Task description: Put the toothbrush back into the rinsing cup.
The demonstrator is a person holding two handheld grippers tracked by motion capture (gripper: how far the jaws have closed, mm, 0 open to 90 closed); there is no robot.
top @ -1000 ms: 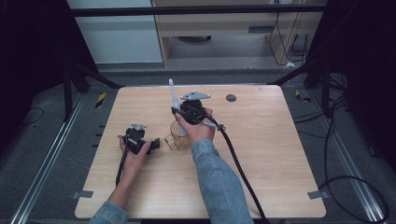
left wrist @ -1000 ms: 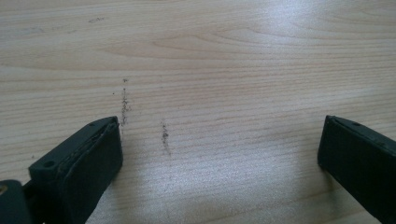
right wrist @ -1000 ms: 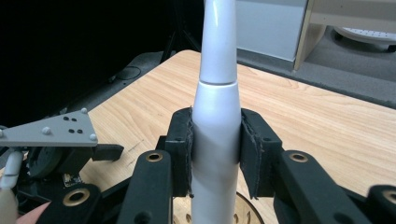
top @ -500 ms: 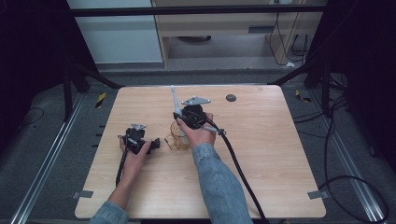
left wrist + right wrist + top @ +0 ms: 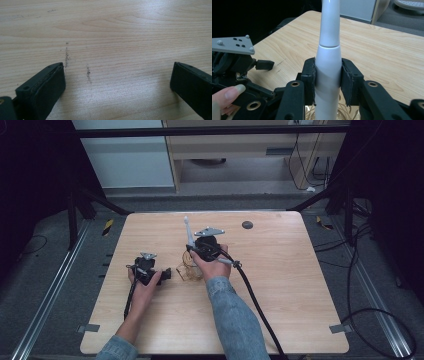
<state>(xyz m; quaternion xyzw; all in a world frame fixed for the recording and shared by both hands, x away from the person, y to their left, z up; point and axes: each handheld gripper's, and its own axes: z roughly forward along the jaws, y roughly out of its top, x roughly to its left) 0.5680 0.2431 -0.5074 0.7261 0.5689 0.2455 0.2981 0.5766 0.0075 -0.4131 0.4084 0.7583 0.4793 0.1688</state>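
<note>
Your right gripper (image 5: 327, 75) clamps its jaws on the white toothbrush handle (image 5: 328, 65), which stands upright above a clear glass cup (image 5: 191, 268) near the middle of the bench (image 5: 300, 285). Just left of the cup, your left gripper (image 5: 166, 275) rests on the bench, jaws wide apart and holding nothing.

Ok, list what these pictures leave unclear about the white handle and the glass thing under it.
- White handle: top cut off by the right gripper view's upper edge; tip too small in the high view.
- Its lower end: hidden behind the right tongs.
- Clear holder: small and see-through in the high view; cropped at the right gripper view's bottom edge.
</note>
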